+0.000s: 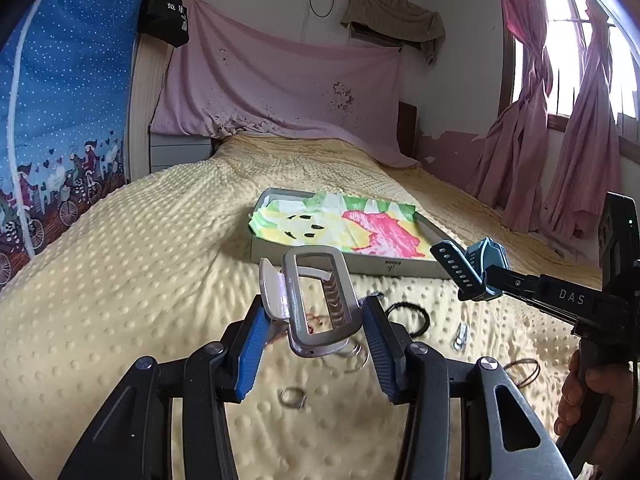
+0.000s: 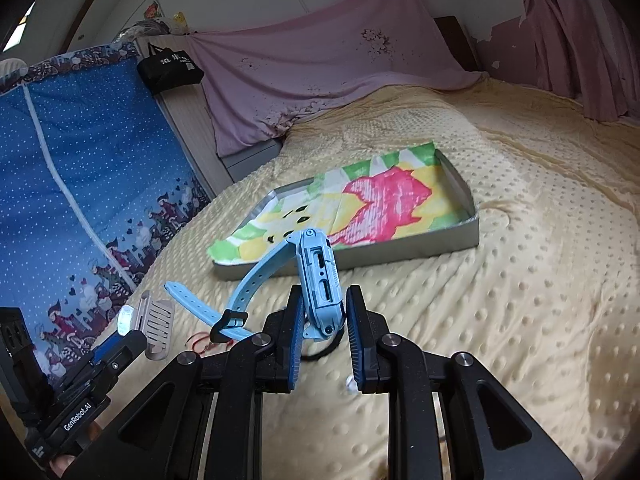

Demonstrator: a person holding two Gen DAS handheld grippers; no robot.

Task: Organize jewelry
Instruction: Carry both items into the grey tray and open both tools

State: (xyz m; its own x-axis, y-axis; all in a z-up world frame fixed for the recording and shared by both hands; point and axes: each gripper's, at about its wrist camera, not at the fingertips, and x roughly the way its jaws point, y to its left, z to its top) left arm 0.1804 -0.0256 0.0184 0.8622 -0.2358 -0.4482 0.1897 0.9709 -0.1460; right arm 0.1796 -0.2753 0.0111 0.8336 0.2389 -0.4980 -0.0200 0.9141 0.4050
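Jewelry scattered on yellow dotted bedspread: silver ring, black hair tie, small metal clip. Left gripper pinching silver claw hair clip, raised off bedspread. Behind, grey tray lined with colourful cloth. Right gripper clamped on blue watch, strap dangling leftward.
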